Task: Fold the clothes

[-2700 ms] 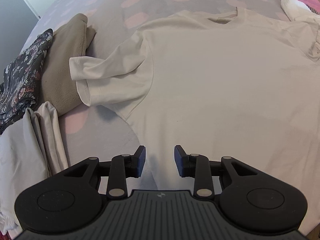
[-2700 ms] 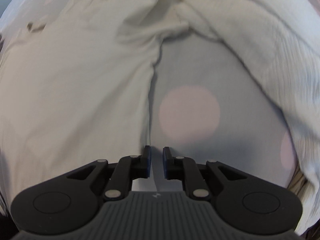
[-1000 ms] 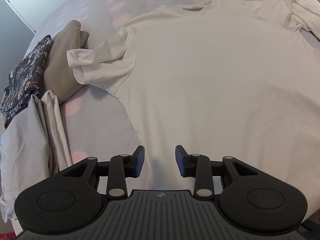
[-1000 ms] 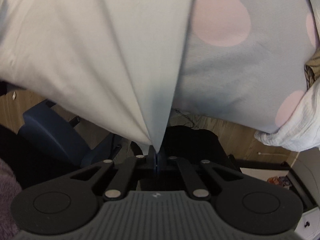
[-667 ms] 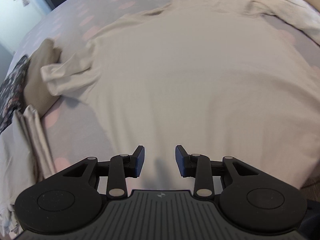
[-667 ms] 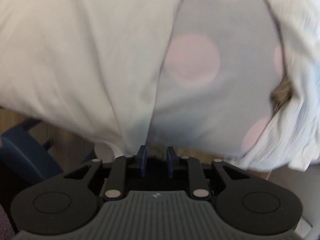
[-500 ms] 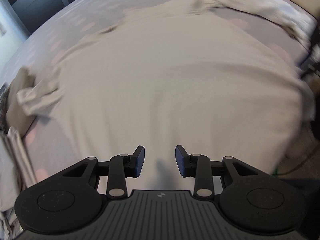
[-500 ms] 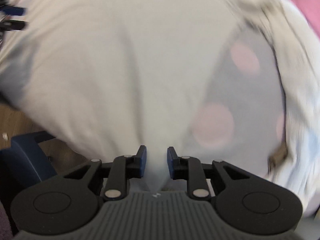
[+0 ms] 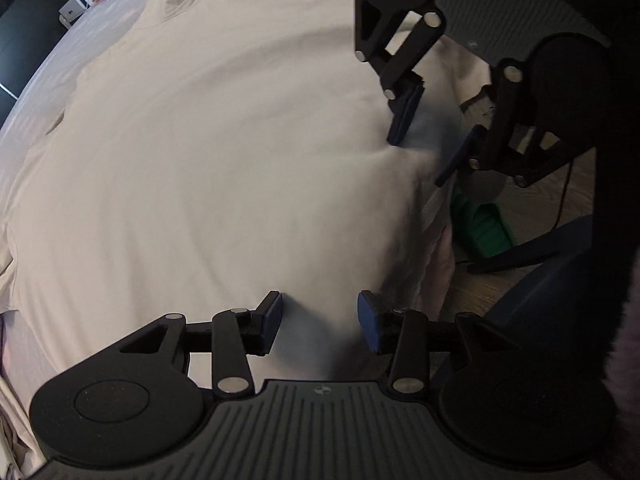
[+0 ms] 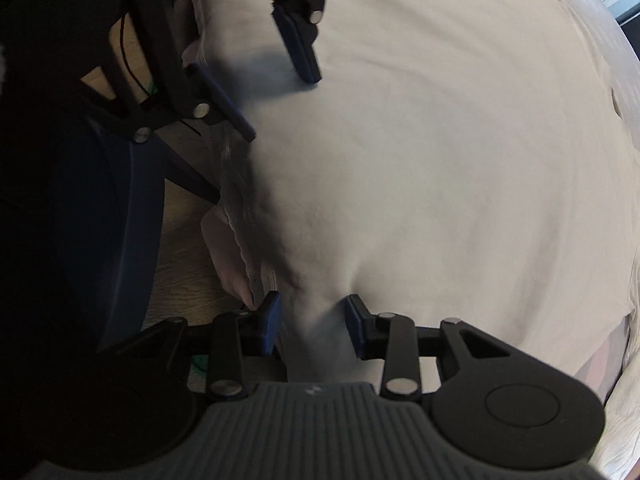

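Soft, light shirt [image 9: 208, 152], limp at lower-right hem. Left gripper [image 9: 319, 318] and right gripper [image 10: 312, 322] jaws opening, cloth between, unpinched. Best pinched at hem corners.

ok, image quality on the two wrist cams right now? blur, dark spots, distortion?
Left wrist view: the white shirt is sharp in the middle and smeared at its hem near the right claw; the right side is dark; fisheye bends the bed's edge. Right wrist view: the left third is nearly black, the left claw casts a soft shadow on the shirt, and the cloth is evenly lit.
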`<state>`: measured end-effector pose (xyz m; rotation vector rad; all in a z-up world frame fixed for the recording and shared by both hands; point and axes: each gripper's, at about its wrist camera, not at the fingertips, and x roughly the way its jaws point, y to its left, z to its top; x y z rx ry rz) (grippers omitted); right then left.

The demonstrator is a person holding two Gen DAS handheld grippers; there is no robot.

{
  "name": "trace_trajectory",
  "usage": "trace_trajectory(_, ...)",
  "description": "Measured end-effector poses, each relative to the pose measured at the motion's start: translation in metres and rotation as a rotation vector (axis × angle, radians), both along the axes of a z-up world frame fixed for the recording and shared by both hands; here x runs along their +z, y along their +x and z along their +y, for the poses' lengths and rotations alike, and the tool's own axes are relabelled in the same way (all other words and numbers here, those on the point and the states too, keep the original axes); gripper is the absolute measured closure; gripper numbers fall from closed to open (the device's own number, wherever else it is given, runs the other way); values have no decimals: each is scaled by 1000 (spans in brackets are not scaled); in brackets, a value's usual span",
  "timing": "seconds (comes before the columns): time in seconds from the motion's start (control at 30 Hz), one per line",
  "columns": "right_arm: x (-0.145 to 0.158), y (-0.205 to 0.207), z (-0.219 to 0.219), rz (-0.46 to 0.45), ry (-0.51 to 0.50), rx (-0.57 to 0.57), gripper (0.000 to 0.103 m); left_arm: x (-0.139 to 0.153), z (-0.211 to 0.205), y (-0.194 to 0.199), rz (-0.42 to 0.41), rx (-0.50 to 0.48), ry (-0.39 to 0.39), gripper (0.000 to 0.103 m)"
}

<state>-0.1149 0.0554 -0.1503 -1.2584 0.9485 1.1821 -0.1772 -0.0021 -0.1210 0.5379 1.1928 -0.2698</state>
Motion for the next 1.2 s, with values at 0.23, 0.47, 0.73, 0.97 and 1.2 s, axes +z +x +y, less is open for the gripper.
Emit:
trace_trajectory(0.23, 5, 26, -7, 32, -1, -59, 80, -5, 5, 9, 59, 44, -30, 65)
trace_trajectory(0.47, 21, 67, -16, 142, 28, -185, 80, 1, 22, 21, 82, 130, -134, 65)
trace_trajectory(0.73, 58, 130, -29, 32, 128, -348, 76, 20, 40, 35, -6, 205, -175, 65)
trace_trajectory(0.97, 70, 241, -59, -102, 73, -690, 71, 39, 94, 63, -25, 339, -176, 65)
trace_trajectory(1.2, 66, 168, -52, -160, 105, -978, 65, 67, 160, 86, -81, 423, -140, 65)
